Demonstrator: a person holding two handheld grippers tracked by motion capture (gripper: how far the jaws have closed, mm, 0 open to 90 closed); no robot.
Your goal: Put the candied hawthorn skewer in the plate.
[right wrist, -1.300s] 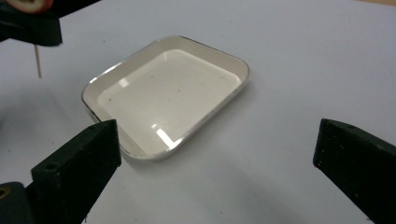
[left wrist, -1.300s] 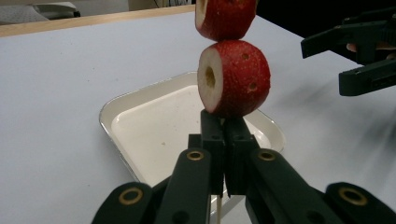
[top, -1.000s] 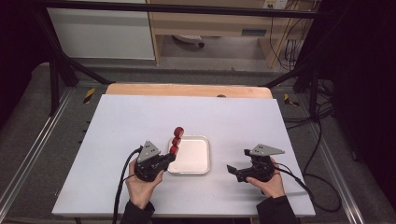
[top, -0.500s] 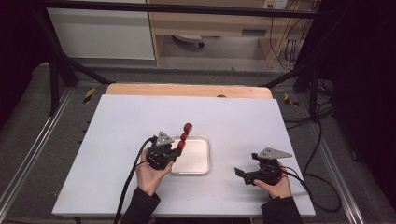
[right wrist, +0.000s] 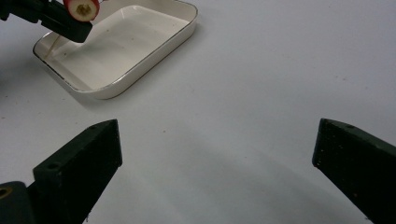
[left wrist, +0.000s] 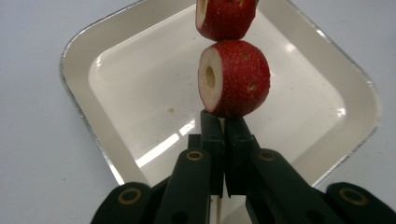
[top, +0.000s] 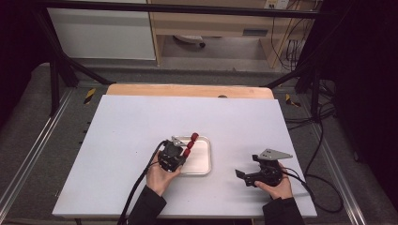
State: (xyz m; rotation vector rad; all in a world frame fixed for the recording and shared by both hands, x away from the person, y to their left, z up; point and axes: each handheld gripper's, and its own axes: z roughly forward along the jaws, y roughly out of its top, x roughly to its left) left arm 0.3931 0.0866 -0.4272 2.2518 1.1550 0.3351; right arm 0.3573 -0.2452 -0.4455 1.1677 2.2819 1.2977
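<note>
Skewer (left wrist: 219,128) of red fruit pieces (left wrist: 233,77) is clamped by its thin wooden stick between the closed jaws of the left gripper (top: 180,157), which holds it above the white rectangular tray (top: 202,161) with the fruit slanting up over the tray's far left corner. Tray placement is on the desk (top: 131,126), near its front edge and slightly left of its middle. Right gripper (top: 251,176) rests with jaws spread wide and nothing between them, near the front edge toward the front right corner, well apart from the tray.
</note>
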